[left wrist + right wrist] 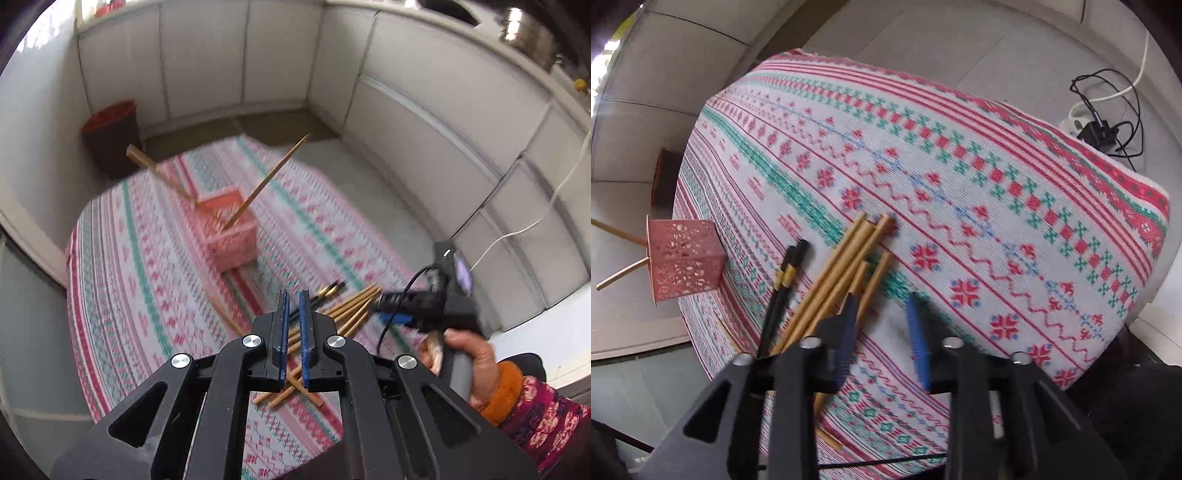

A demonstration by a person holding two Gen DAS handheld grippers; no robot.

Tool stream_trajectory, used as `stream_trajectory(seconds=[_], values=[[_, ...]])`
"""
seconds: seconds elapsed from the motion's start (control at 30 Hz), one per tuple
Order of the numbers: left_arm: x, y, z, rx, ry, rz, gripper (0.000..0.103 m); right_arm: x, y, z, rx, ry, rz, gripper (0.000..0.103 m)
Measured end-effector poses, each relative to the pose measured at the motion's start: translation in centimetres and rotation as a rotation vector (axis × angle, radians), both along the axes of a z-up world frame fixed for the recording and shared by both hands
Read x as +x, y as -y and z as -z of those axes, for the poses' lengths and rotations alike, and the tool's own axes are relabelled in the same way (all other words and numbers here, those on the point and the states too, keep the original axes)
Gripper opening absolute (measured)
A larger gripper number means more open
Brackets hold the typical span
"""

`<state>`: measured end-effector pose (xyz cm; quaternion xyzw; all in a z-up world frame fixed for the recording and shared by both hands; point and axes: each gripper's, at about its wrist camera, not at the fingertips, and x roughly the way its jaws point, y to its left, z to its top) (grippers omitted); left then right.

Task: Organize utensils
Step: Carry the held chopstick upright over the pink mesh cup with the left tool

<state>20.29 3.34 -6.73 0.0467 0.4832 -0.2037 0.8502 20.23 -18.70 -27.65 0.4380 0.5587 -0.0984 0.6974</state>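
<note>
The table is draped in a patterned tablecloth (979,206) of red, green and blue stitching, and towards its far side stands a pink perforated holder (231,236) with two wooden chopsticks (266,181) already leaning out of it at crossing angles. Nearer the person lies a loose bundle of bamboo chopsticks (842,273), fanned out side by side on the cloth, with a pair of black chopsticks (783,288) with gold bands just beside them on the holder's side. The left gripper (293,295) hangs over the near end of that pile with its blue pads drawn almost together and nothing pinched between them. The right gripper (882,306) hovers by the bamboo bundle with its jaws parted, one finger at the sticks' edge, nothing caught between the pads. A hand (469,362) in an orange cuff and floral sleeve grips its handle
</note>
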Motion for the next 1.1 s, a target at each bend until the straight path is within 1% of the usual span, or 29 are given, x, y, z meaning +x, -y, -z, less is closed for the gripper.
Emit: stream_trajectory(seconds=[0.03, 0.07, 0.1, 0.13, 0.17, 0.2, 0.23, 0.3, 0.33, 0.37, 0.4, 0.43, 0.5, 0.6, 0.67, 0.7, 0.73, 0.77, 0.8, 0.87, 0.93, 0.97, 1.03, 1.1], values=[[0.5, -0.3, 0.8, 0.012, -0.028, -0.024, 0.008, 0.1, -0.2, 0.1, -0.005, -0.001, 0.000, 0.042], [1.3, -0.9, 2.2, 0.022, -0.077, -0.063, 0.008, 0.5, -0.6, 0.0, -0.023, -0.006, -0.007, 0.043], [2.0, -1.6, 3.5, 0.028, -0.116, -0.102, 0.012, 0.9, -1.1, -0.2, -0.057, -0.013, -0.023, 0.043], [2.7, -2.2, 4.5, 0.027, -0.145, -0.139, 0.018, 1.2, -1.6, -0.4, -0.093, -0.022, -0.037, 0.040], [3.7, -3.5, 6.3, 0.024, -0.193, -0.211, 0.020, 1.4, -1.8, -0.5, -0.115, -0.029, -0.042, 0.036], [4.6, -4.5, 7.8, 0.017, -0.231, -0.270, 0.021, 1.4, -2.0, -0.5, -0.129, -0.030, -0.047, 0.035], [5.2, -5.4, 8.9, 0.005, -0.255, -0.310, 0.021, 1.3, -2.1, -0.5, -0.126, -0.024, -0.052, 0.035], [6.5, -7.3, 11.5, -0.022, -0.305, -0.405, 0.022, 1.1, -1.6, -0.4, -0.085, -0.002, -0.055, 0.036], [7.1, -7.9, 12.4, -0.032, -0.320, -0.431, 0.022, 0.9, -1.3, -0.3, -0.062, 0.007, -0.053, 0.036], [7.7, -8.3, 13.0, -0.039, -0.328, -0.452, 0.024, 0.7, -1.0, -0.2, -0.033, 0.017, -0.049, 0.039], [8.2, -8.7, 13.5, -0.042, -0.333, -0.470, 0.028, 0.5, -0.7, -0.1, -0.014, 0.022, -0.047, 0.043], [8.9, -8.9, 14.1, -0.044, -0.340, -0.496, 0.033, 0.4, -0.5, -0.1, 0.012, 0.025, -0.048, 0.045], [10.0, -9.0, 15.3, -0.045, -0.357, -0.533, 0.036, 0.1, -0.3, -0.1, 0.029, 0.024, -0.051, 0.054], [11.2, -8.6, 17.1, -0.026, -0.387, -0.563, 0.036, -0.3, 0.3, 0.1, 0.064, 0.022, -0.049, 0.055], [11.7, -7.9, 18.4, 0.024, -0.374, -0.568, 0.035, -0.2, 0.6, 0.4, 0.076, 0.018, -0.056, 0.056], [11.8, -7.3, 18.2, 0.064, -0.340, -0.567, 0.031, -0.1, 0.6, 0.4, 0.078, 0.017, -0.060, 0.060], [11.7, -6.6, 18.2, 0.137, -0.317, -0.565, 0.023, 0.1, 0.4, 0.3, 0.074, 0.017, -0.067, 0.062], [11.5, -6.2, 18.2, 0.153, -0.299, -0.553, 0.015, 0.5, 0.2, 0.3, 0.065, 0.017, -0.073, 0.067], [11.3, -5.9, 18.1, 0.160, -0.282, -0.542, 0.005, 0.7, -0.1, 0.1, 0.048, 0.017, -0.082, 0.072], [10.6, -6.2, 17.9, 0.142, -0.274, -0.531, 0.004, 1.1, -0.6, -0.1, 0.020, 0.016, -0.087, 0.076], [9.3, -6.7, 17.2, 0.138, -0.261, -0.525, 0.004, 1.3, -1.2, -0.3, -0.028, 0.008, -0.091, 0.076], [8.6, -7.2, 16.4, 0.128, -0.246, -0.520, 0.004, 1.4, -1.4, -0.4, -0.045, 0.006, -0.089, 0.076], [7.2, -8.5, 13.9, 0.082, -0.205, -0.512, 0.004, 1.3, -1.7, -0.6, -0.077, 0.000, -0.077, 0.073], [6.0, -9.3, 11.5, 0.039, -0.160, -0.502, 0.004, 1.2, -2.0, -0.7, -0.099, -0.007, -0.057, 0.064]])
